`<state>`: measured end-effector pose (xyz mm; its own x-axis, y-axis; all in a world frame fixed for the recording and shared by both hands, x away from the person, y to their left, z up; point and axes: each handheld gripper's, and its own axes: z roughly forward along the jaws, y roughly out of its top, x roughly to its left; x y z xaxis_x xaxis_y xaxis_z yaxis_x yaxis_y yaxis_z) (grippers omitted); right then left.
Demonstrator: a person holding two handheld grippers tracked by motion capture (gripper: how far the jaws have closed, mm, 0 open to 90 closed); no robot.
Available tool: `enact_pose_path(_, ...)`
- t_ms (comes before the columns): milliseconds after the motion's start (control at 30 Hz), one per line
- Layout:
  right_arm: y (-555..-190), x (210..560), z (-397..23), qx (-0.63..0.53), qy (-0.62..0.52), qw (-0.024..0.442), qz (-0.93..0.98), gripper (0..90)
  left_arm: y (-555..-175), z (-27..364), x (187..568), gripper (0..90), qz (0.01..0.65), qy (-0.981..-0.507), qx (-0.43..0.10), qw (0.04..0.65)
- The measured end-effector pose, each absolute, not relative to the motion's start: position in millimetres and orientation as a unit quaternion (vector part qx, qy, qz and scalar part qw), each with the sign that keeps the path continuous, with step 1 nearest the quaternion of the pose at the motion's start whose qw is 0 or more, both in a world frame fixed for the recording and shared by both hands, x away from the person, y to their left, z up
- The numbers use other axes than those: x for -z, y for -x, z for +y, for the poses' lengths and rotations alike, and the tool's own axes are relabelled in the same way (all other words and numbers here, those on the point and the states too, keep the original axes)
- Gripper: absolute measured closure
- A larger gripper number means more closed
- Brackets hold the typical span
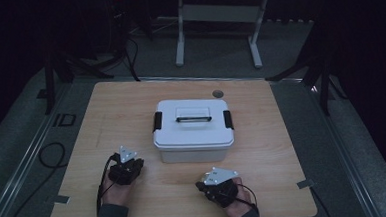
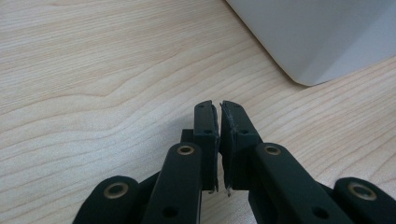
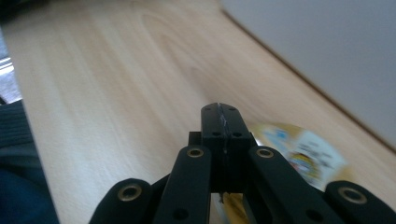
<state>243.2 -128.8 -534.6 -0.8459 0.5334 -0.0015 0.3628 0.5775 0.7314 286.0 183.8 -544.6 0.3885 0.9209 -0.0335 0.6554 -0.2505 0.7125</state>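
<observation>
A white lidded box (image 1: 193,131) with a black handle and black side latches stands in the middle of the wooden table (image 1: 262,135). My left gripper (image 1: 127,164) rests on the table at the box's front left corner. In the left gripper view its jaws (image 2: 218,105) are shut on nothing, with the box's corner (image 2: 317,37) just ahead to the right. My right gripper (image 1: 206,184) lies in front of the box, jaws (image 3: 220,108) shut on nothing. A blurred round yellow disc with a printed label (image 3: 303,156) lies on the table just beyond the right jaws, beside the box's wall (image 3: 336,51).
Black cables (image 1: 102,181) trail from both grippers toward the table's front edge. A small round dark grommet (image 1: 218,93) sits near the table's far edge. Table legs (image 1: 180,39) stand on the floor beyond. A dark sleeve (image 3: 18,158) shows at the left of the right gripper view.
</observation>
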Motion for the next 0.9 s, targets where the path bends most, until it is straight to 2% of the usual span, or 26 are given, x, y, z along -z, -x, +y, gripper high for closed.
enact_pose_path(267, -246, 540, -131, -0.355, -0.278, 0.128, 0.883, 90.0, -287, 183, 545, 85.4, 0.514, -0.766, -0.200, 0.329)
enact_pose_path(900, -279, 530, -200, -0.359, -0.398, 0.156, 0.830, 90.0, -286, 181, 545, 85.3, 0.509, -0.770, -0.202, 0.328)
